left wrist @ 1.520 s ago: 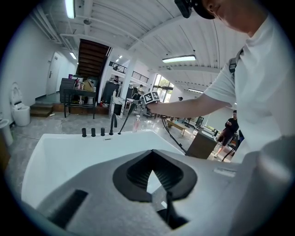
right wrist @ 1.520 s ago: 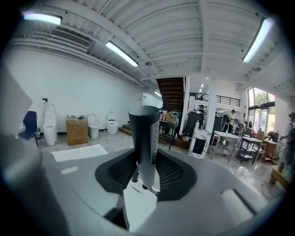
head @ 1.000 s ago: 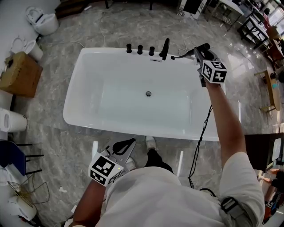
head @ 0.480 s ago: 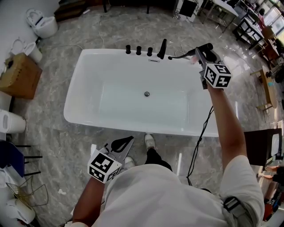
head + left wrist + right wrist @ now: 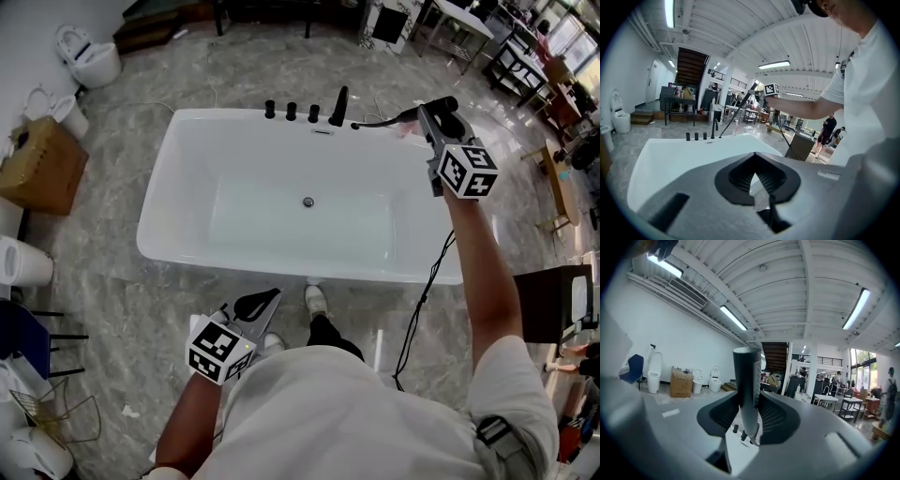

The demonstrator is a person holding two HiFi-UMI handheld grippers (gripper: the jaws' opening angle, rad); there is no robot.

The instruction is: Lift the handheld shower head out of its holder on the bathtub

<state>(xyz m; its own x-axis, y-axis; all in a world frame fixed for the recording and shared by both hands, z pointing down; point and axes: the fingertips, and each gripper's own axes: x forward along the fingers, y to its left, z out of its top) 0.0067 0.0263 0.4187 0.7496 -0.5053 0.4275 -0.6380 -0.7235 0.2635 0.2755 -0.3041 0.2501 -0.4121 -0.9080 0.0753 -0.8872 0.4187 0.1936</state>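
Observation:
The black stick-shaped shower head (image 5: 441,105) is off the tub deck, up in the air over the far right corner of the white bathtub (image 5: 281,255). My right gripper (image 5: 433,114) is shut on its handle (image 5: 746,380), which stands upright between the jaws. Its thin black hose (image 5: 380,120) runs back down to the deck beside the spout (image 5: 338,105). My left gripper (image 5: 255,307) hangs close to my body on the near side of the tub, shut and holding nothing. In the left gripper view the bathtub (image 5: 679,154) lies ahead, with the right gripper's marker cube (image 5: 771,89) above it.
Three black tap knobs (image 5: 291,112) stand on the tub's far rim. White toilets (image 5: 89,47) and a cardboard box (image 5: 37,155) stand at the left. A black cable (image 5: 422,300) trails on the floor at the right, near a dark cabinet (image 5: 553,319).
The right gripper has risen and drifted right with the shower head, drawing the hose out. The left gripper has shifted slightly.

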